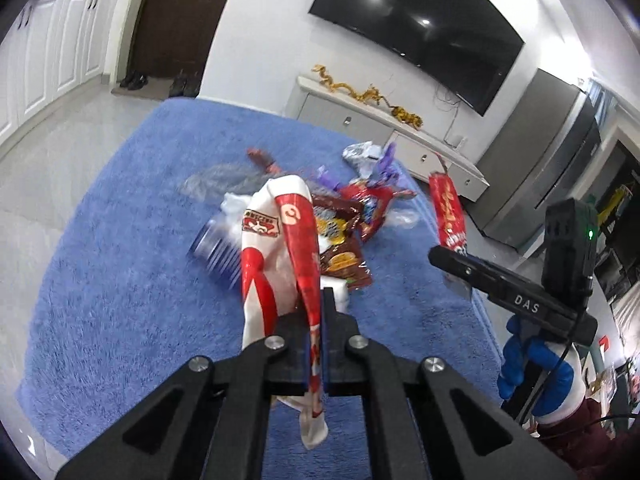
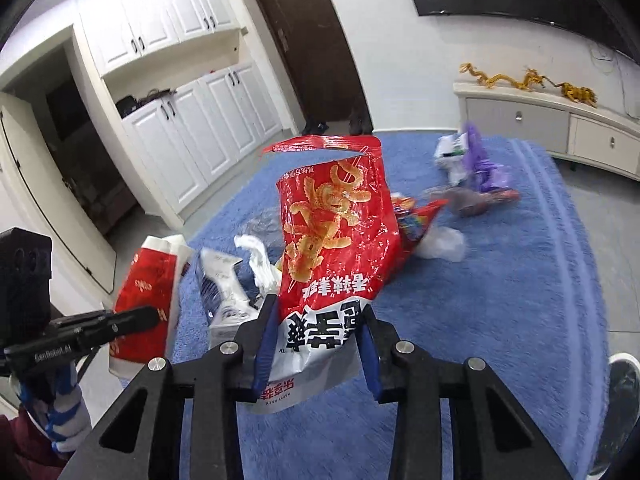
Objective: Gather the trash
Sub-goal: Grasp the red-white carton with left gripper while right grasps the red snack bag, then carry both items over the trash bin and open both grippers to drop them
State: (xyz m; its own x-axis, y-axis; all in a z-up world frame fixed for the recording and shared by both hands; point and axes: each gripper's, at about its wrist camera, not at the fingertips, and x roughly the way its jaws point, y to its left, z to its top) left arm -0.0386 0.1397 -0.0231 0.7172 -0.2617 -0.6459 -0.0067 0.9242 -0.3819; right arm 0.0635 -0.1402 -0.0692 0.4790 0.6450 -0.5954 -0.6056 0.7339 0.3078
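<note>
Left claw (image 1: 318,344) clamped on red-and-white wrapper (image 1: 280,240); right claw (image 2: 316,344) clamped on red snack bag (image 2: 336,216). Beyond both claws, scattered wrappers (image 1: 348,236) on blue rug (image 1: 120,240).

"DAS" on right gripper (image 1: 450,268); "GenRobot.AI" on left gripper (image 2: 148,316)

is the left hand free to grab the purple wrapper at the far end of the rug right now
Probably not yet. The left tongs are shut on a red and white wrapper, and the purple wrapper lies beyond the trash pile; nothing else blocks it.
</note>
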